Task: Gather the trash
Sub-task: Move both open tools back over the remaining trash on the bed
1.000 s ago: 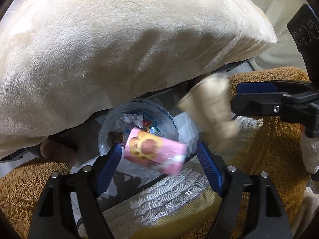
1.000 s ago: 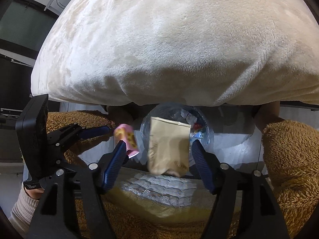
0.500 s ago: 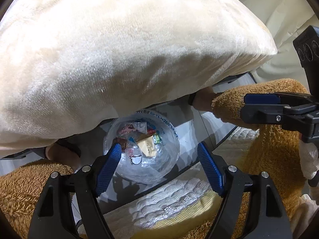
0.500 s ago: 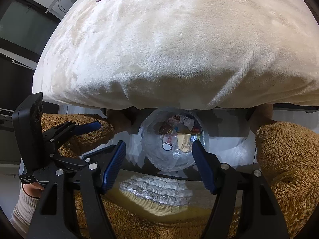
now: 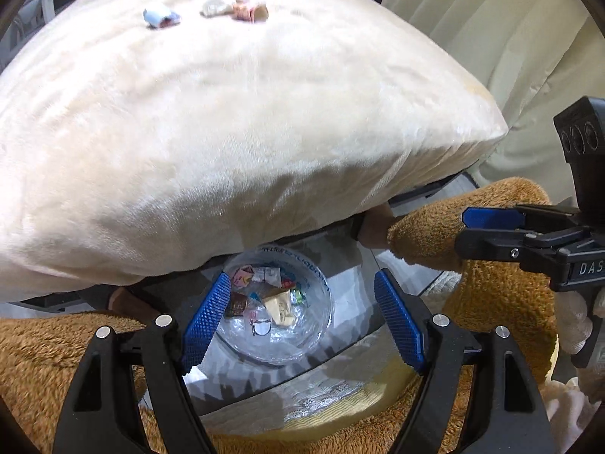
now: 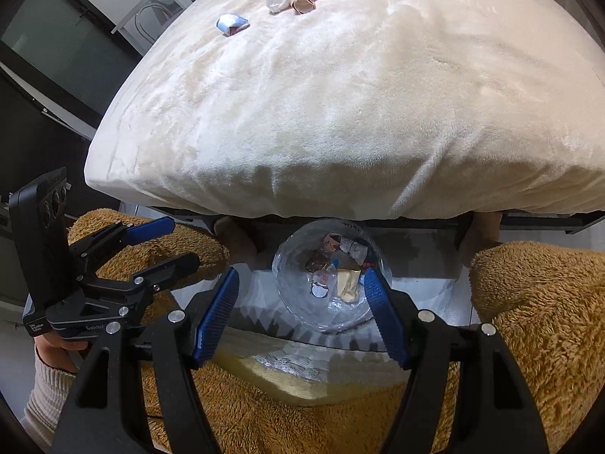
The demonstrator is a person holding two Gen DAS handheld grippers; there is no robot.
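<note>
Both grippers hung over a clear bin (image 5: 276,314) on the floor at the foot of a cream-covered bed (image 5: 227,132), between the person's knees in brown fleece. The left gripper (image 5: 302,317) stood wide with nothing between its blue pads, and the right gripper (image 6: 300,314) likewise gaped, empty. In the bin lay a heap of wrappers (image 6: 340,265), among them a tan packet (image 6: 348,283) and a pink one (image 5: 242,276).

A second before, a pink carton had been falling between the left jaws and a tan packet between the right; now both lay in the bin, and both grippers had lifted clear, so more of the bed top showed.

The drop seemed finished, and the work appeared to be turning back to fetching. Three scraps were left far up the bed: a blue wrapper (image 6: 231,24), and just beside each other a white wad (image 6: 278,0) and a pink-brown piece (image 6: 302,2).

The next move would call for a long reach across the soft cover. The scraps looked small and light, so the pads would need to come down close around each without pinching up the plush.
</note>
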